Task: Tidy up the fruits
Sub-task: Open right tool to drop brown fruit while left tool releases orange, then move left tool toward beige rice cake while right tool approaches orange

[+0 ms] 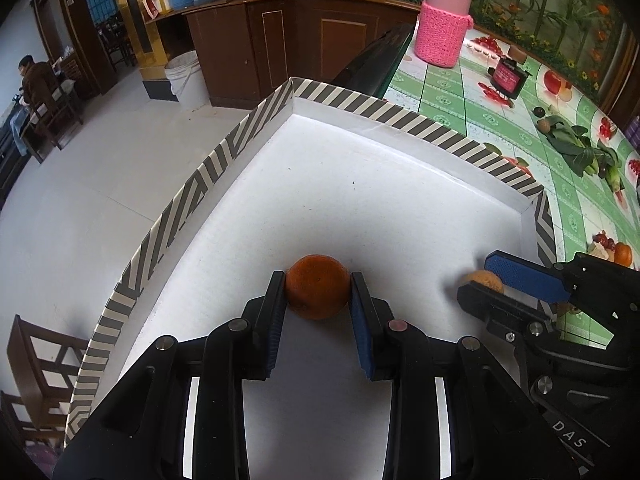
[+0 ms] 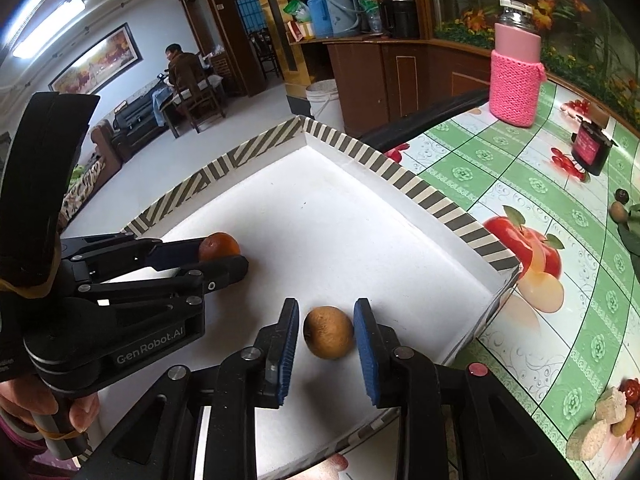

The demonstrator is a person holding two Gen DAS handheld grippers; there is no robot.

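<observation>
In the left wrist view, our left tongs [image 1: 318, 286] pinch the round orange [image 1: 317, 286] on the white floor of the striped box [image 1: 224, 156]. In the right wrist view, our right tongs [image 2: 327, 330] stand slightly parted around the brown fruit [image 2: 329, 332], its long axis tilted upright, gaps both sides.

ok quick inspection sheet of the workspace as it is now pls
surface: table under green fruit-print cloth
job's things: round orange fruit and brown round fruit, both inside white striped-rim box
clutter: bottle in pink knitted sleeve, dark jar with pink label, leafy greens
grippers: left gripper shut on the orange fruit; right gripper around the brown fruit, pads apart from it
cables: nothing seen
surroundings: wooden cabinets, white bucket, seated person
</observation>
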